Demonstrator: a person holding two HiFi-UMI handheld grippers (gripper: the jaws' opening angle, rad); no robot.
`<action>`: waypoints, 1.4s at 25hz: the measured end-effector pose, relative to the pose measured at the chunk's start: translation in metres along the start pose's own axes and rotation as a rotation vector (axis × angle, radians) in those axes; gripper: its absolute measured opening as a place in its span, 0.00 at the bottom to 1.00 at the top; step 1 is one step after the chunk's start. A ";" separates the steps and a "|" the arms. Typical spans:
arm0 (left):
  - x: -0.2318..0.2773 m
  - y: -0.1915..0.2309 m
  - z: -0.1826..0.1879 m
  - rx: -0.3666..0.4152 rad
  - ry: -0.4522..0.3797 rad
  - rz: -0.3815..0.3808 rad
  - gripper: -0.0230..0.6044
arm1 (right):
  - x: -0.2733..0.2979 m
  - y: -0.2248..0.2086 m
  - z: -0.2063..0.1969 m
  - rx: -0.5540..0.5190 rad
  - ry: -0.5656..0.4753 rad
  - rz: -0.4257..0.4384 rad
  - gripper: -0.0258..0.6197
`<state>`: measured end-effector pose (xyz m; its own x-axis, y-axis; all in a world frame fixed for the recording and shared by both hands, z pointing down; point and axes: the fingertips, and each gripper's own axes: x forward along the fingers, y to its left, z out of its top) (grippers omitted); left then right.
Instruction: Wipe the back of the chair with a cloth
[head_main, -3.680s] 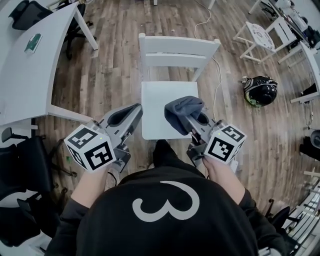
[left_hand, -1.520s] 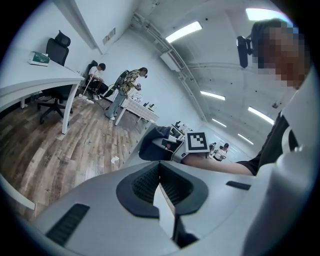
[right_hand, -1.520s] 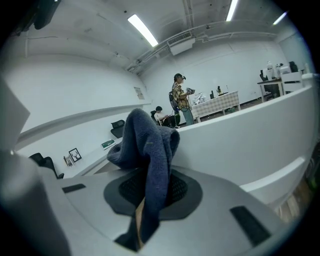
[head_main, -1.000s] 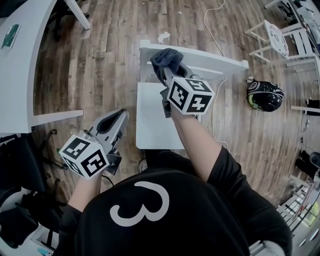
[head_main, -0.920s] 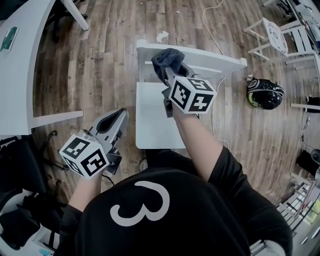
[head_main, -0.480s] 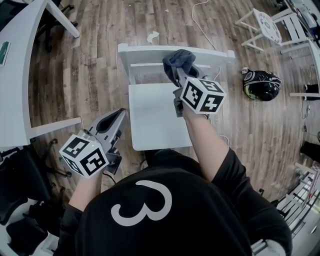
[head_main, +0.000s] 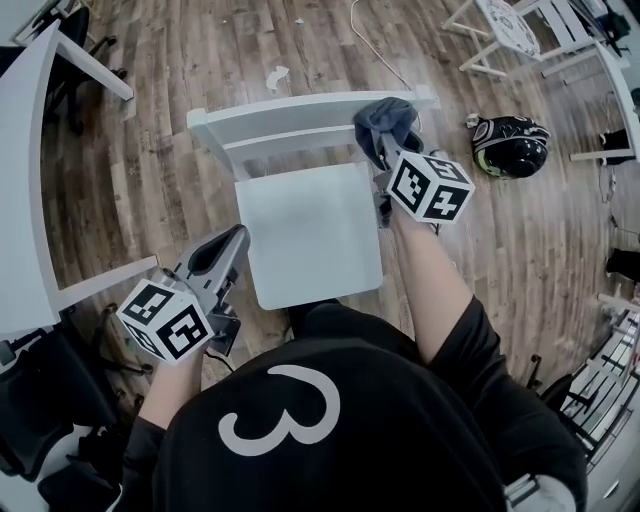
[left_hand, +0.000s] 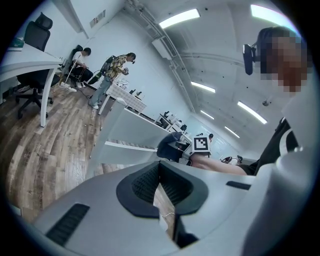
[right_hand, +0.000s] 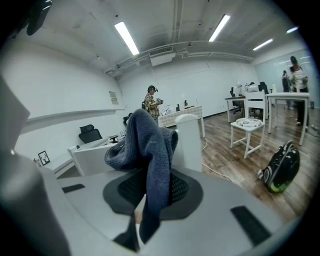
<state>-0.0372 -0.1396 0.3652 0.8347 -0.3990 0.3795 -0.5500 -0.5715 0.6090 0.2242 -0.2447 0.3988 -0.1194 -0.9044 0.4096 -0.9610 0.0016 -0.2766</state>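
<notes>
1 cloth (head_main: 388, 115) in right hand-held gripper (head_main: 384, 150), chair back (head_main: 290, 115), shirt (head_main: 330, 470) "3"

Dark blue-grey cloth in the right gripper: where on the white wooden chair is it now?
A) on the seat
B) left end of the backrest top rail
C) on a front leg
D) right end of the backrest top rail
D: in the head view the dark blue-grey cloth, clamped in the fingers of the right gripper, presses on the right end of the top rail of the white wooden chair.

Wood-plank floor (head_main: 150, 200), white desk (head_main: 20, 180) at left, black helmet (head_main: 510, 147) — strip lights (right_hand: 126, 38) overhead
</notes>
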 end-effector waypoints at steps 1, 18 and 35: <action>0.002 0.000 0.000 0.003 0.003 -0.002 0.06 | -0.003 -0.011 0.002 0.008 -0.006 -0.019 0.14; 0.020 -0.002 0.013 -0.001 -0.007 0.039 0.06 | -0.015 -0.044 0.004 0.041 -0.050 0.104 0.14; -0.024 0.043 0.010 -0.080 -0.055 0.052 0.06 | -0.003 0.159 -0.055 0.028 -0.010 0.467 0.12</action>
<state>-0.0813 -0.1615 0.3756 0.8012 -0.4668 0.3744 -0.5869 -0.4907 0.6440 0.0581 -0.2182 0.4017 -0.5348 -0.8137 0.2278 -0.7982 0.3979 -0.4523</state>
